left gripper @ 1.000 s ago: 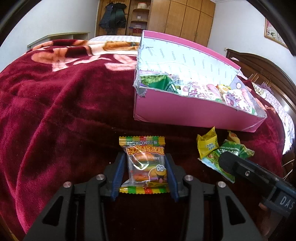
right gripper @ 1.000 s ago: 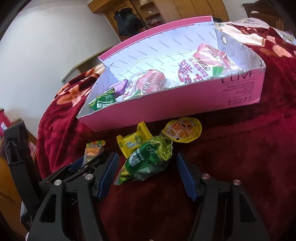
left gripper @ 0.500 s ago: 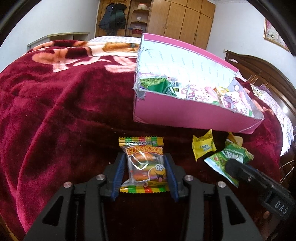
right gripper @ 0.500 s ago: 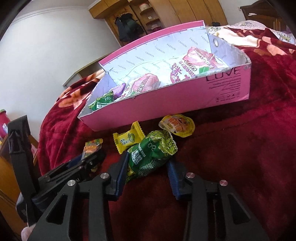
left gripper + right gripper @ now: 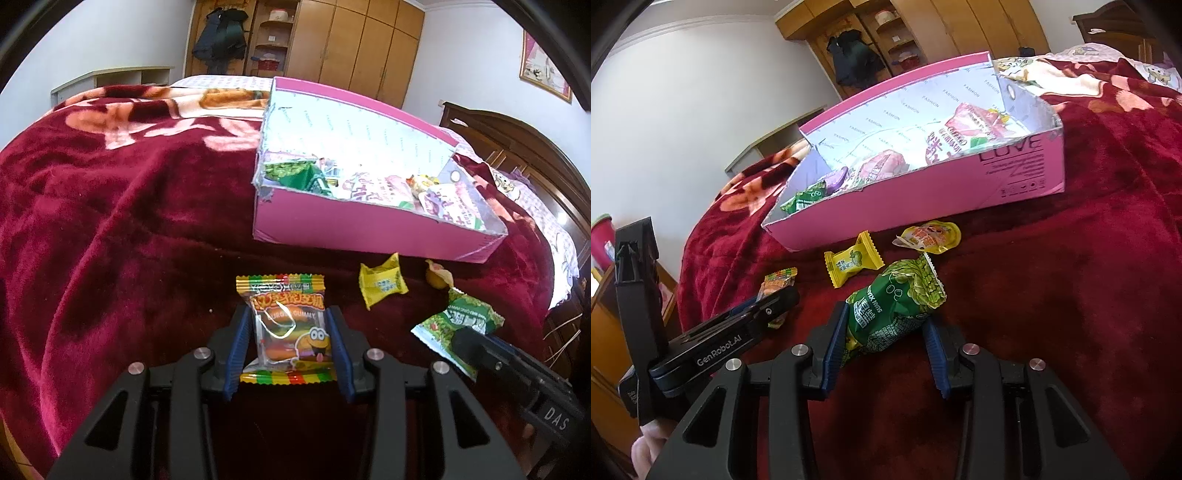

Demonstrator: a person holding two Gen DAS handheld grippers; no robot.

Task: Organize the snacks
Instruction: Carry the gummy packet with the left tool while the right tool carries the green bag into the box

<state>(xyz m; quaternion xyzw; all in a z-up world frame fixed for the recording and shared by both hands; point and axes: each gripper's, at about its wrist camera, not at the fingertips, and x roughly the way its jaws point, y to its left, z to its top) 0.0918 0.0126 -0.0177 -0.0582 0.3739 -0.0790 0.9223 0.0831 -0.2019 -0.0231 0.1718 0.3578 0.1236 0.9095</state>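
Note:
My left gripper is shut on a burger gummy packet just above the dark red blanket. My right gripper is shut on a green snack packet, which sticks out forward and tilts up to the right. The green packet and the right gripper's finger show at the lower right of the left wrist view. The left gripper with the gummy packet shows at the left of the right wrist view. A pink box with several snacks inside lies beyond both grippers.
A yellow candy and a small yellow jelly cup lie on the blanket between the grippers and the box. Wooden wardrobes stand at the back; a wooden headboard is at the right.
My right gripper closed on the green packet and has drawn it a little back from the box. The left gripper keeps its hold on the gummy packet and has barely moved.

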